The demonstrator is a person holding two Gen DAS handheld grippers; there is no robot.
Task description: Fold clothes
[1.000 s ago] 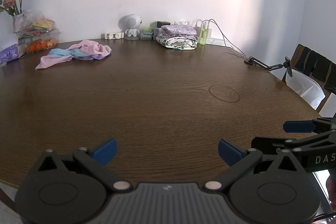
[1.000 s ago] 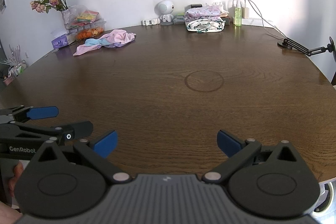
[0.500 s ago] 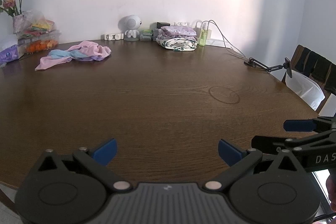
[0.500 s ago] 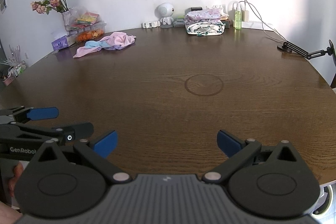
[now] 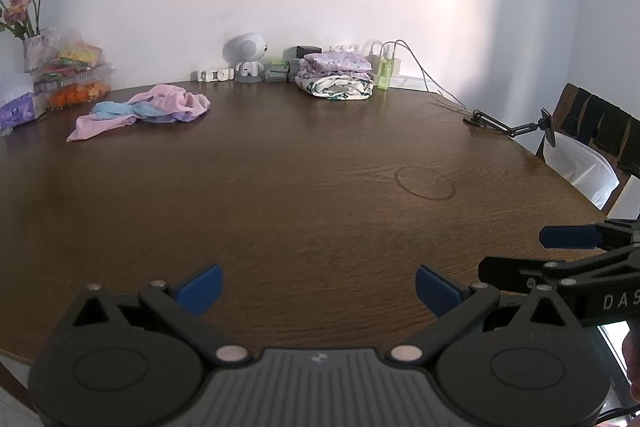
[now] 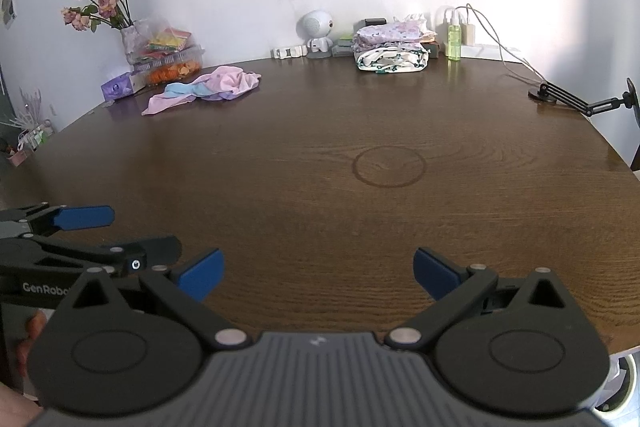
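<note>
The crumpled pink and blue clothes (image 5: 144, 109) lie at the far left of the wooden table (image 5: 320, 195), near the folded stack (image 5: 335, 77); nothing has shifted over the last second; the left gripper (image 5: 318, 287) and right gripper (image 6: 316, 273) hover at the near edge, both spread wide and empty; folding has not begun.

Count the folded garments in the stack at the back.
2 visible: a purple floral garment on top, a white green-print garment beneath it, beside the green spray bottle. More may be hidden behind.
</note>
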